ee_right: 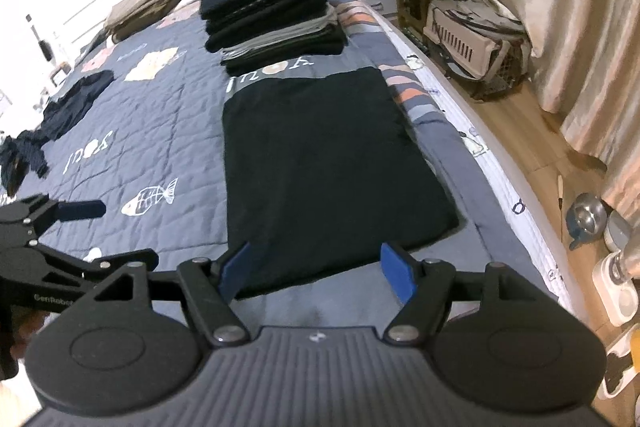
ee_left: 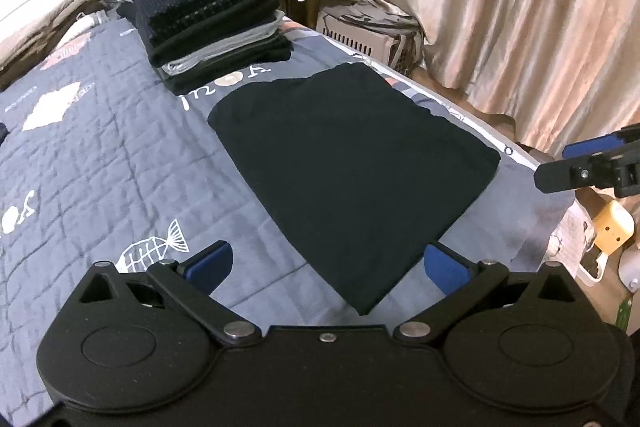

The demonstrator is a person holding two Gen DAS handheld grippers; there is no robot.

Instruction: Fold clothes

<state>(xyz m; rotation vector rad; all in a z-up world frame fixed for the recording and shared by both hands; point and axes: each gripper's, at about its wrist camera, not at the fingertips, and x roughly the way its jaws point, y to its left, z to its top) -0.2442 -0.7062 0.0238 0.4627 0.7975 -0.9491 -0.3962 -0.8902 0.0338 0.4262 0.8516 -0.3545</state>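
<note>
step: fold done, release | black garment [ee_right: 320, 163] flat on quilt [ee_right: 160, 131], just before folded stack [ee_right: 276, 15], ready to stack | left gripper [ee_left: 326, 263] wide, empty | right gripper [ee_right: 314, 267] wide, empty

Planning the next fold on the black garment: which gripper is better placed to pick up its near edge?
Probably the right gripper: its open jaws straddle the near edge of the black garment. The left gripper, also open, faces only a near corner.
</note>
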